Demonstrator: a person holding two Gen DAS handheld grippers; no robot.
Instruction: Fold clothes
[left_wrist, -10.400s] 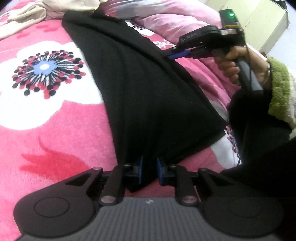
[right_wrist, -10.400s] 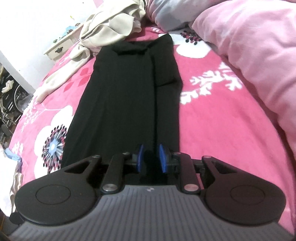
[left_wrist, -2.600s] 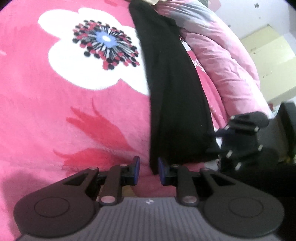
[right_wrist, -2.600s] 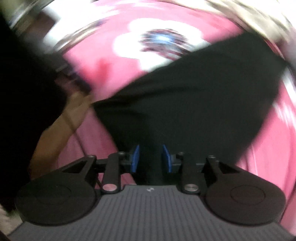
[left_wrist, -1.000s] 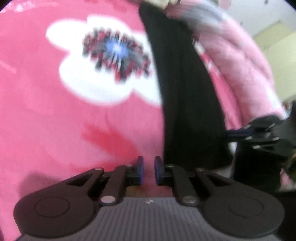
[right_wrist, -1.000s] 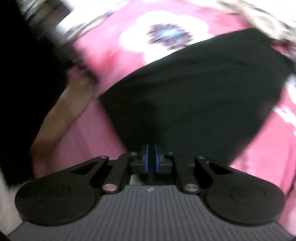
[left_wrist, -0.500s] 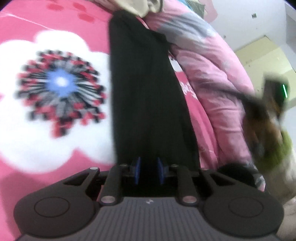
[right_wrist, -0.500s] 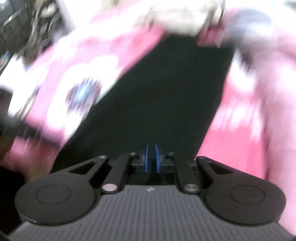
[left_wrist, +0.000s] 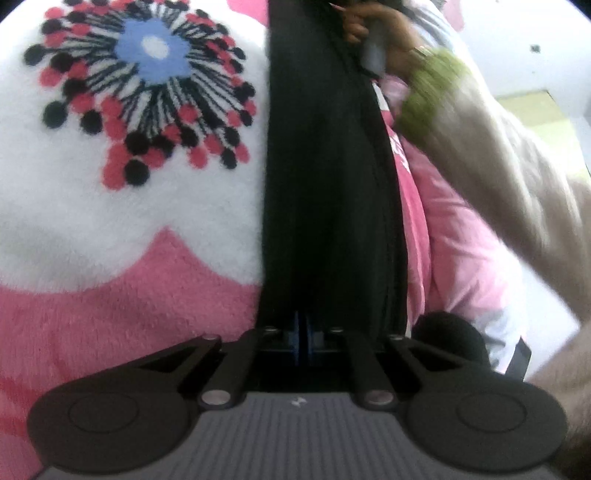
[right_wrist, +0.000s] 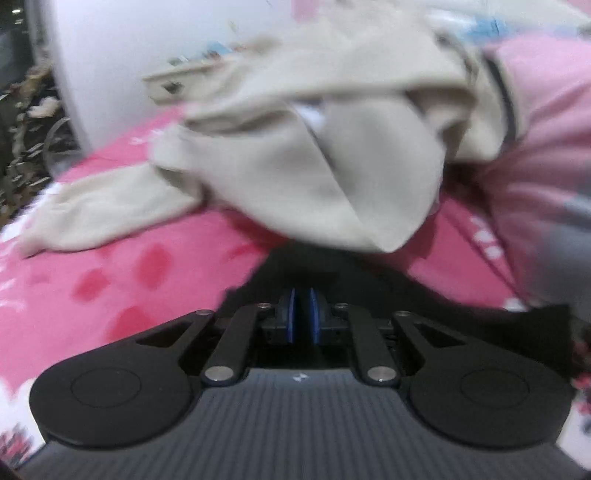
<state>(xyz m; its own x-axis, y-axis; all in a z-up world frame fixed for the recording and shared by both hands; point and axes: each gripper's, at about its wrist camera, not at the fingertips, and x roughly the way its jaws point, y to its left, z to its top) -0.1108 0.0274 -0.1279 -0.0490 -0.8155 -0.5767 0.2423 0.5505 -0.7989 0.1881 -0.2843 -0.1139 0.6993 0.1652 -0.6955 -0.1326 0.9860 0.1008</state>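
On pink blanket (left_wrist: 110, 302): one black garment (left_wrist: 325, 184).

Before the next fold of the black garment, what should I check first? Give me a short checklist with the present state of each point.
1. Left gripper pinches the near end of the black garment: ok, jaws shut on cloth.
2. Right gripper pinches the far end: ok, dark cloth between the pads.
3. Garment lies as a straight narrow strip on the pink floral blanket: ok.
4. Beige clothes clear of the far end: not ok, they lie just beyond it.
5. Layers aligned underneath: cannot tell.
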